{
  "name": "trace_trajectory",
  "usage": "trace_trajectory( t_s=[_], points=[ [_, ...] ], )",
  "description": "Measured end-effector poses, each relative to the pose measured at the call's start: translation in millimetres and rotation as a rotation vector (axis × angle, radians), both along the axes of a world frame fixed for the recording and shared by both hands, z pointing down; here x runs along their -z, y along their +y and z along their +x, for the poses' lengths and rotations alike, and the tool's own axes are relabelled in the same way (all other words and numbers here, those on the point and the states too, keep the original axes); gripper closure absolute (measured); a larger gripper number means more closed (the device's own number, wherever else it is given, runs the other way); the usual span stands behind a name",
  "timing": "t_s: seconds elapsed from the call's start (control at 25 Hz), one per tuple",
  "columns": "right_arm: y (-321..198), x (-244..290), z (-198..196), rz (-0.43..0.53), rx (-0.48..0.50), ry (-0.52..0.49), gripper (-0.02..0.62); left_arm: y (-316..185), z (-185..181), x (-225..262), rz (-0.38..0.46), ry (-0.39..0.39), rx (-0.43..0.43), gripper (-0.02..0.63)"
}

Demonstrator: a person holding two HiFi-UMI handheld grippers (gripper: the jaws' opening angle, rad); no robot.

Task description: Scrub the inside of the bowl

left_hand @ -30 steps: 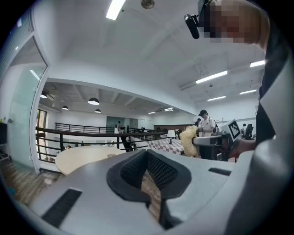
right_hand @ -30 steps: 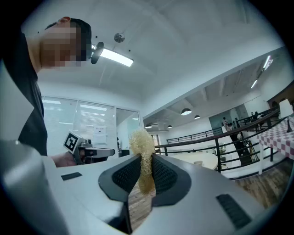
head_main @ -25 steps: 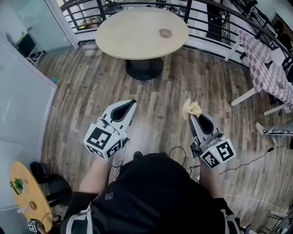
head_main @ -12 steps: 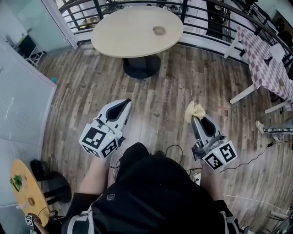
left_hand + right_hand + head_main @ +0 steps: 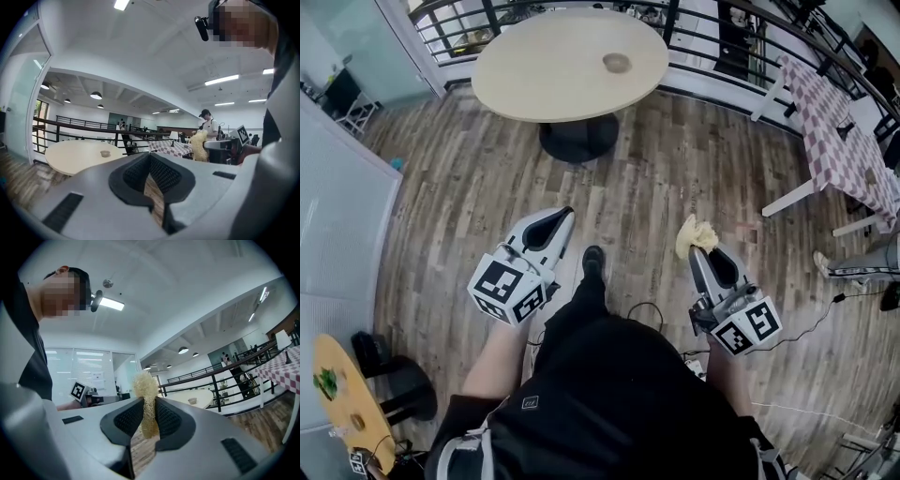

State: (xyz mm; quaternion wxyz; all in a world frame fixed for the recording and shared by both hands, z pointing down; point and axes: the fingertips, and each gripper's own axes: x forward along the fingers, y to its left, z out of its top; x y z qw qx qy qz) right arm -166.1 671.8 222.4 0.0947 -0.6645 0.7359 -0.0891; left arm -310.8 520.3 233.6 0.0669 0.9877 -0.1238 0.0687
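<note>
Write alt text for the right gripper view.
The right gripper has its jaws shut on a pale yellow fibrous scrubber, whose tuft sticks up past the tips. Beyond it, a round table carries a small bowl, with a black railing nearby.

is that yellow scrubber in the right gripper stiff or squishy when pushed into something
Probably squishy: the scrubber looks like loose, tangled fibre, pinched thin between the right gripper's jaws and puffing out above. Likely very light, since that pinch alone holds it upright.
</note>
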Motion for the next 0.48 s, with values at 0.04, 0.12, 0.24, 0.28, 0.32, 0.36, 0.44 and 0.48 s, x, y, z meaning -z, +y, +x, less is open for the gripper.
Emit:
trace_trajectory(
  t_s=[0.04,0.12,0.24,0.28,0.32,0.36,0.44,0.48],
  points=[
    [-9.1,-2.3,6.1,-0.007,-0.001,0.001,0.518,-8.3,8.5,-1.7,-0.004,0.007,-0.01,0.598],
    [-29.5,-6.7,19.7,-0.016,-0.009,0.0,0.518,-25.7,24.8,-3.9,-0.005,0.02,-0.036,0.598],
    [-69.6,-7.4,41.5,-0.017,-0.019,-0.003,0.518,-59.1,47.9,-2.3,-0.003,0.041,-0.067,0.598],
    [-86.4,-5.6,48.6,-0.016,-0.016,-0.002,0.518,-72.9,56.2,0.3,-0.001,0.049,-0.075,0.598],
    [-104.1,-3.4,55.1,-0.016,-0.011,-0.001,0.518,-87.6,64.7,3.4,0.0,0.056,-0.085,0.598],
    [-122.1,-1.3,60.8,-0.017,-0.004,0.002,0.518,-102.3,73.2,6.5,-0.001,0.063,-0.096,0.598],
    [-157.3,1.5,69.9,-0.023,0.006,0.008,0.518,-130.4,88.7,12.5,-0.007,0.077,-0.127,0.6],
    [-174.5,2.7,73.3,-0.026,0.008,0.009,0.518,-144.5,94.8,14.7,-0.009,0.082,-0.142,0.6]
  ],
)
